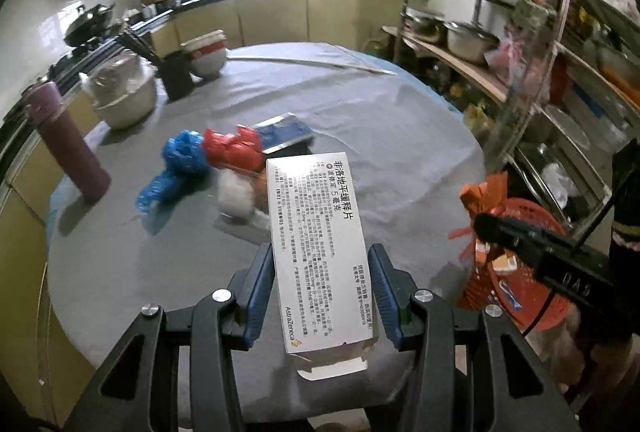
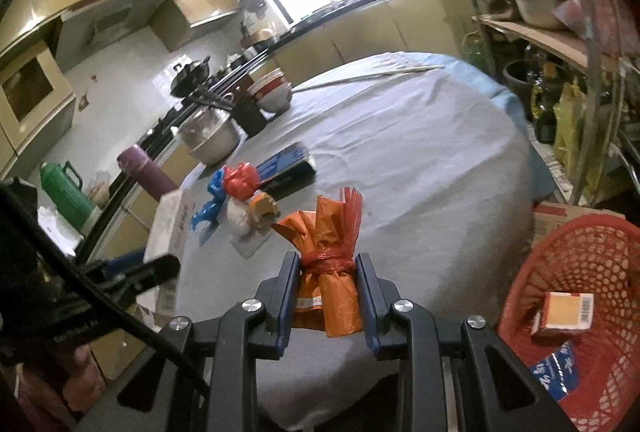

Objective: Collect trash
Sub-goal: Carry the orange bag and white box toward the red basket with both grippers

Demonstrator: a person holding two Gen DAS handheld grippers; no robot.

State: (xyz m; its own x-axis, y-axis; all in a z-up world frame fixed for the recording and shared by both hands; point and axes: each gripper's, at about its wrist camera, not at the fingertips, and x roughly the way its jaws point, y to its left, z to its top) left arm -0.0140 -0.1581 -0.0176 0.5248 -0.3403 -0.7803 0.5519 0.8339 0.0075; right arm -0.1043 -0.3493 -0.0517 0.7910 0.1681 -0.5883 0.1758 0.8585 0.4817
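My left gripper [image 1: 320, 260] is shut on a white medicine box [image 1: 318, 232] and holds it above the grey-clothed round table [image 1: 400, 136]. My right gripper [image 2: 327, 264] is shut on an orange wrapped packet tied with red plastic [image 2: 330, 272], held over the table's near edge. It also shows in the left wrist view [image 1: 482, 196]. On the table lie a blue plastic bag [image 1: 176, 168], a red plastic bag [image 1: 230, 148], a white wad [image 1: 236, 192] and a blue packet [image 1: 284, 132]. A red mesh basket [image 2: 592, 244] stands right of the table with a small carton [image 2: 564, 314] inside.
A purple flask [image 1: 68, 140], steel pots [image 1: 124, 92], a black chopstick holder [image 1: 176, 72] and stacked bowls [image 1: 206, 52] stand at the table's far left. A metal shelf rack [image 1: 520, 80] with pots stands to the right. Kitchen counters run behind.
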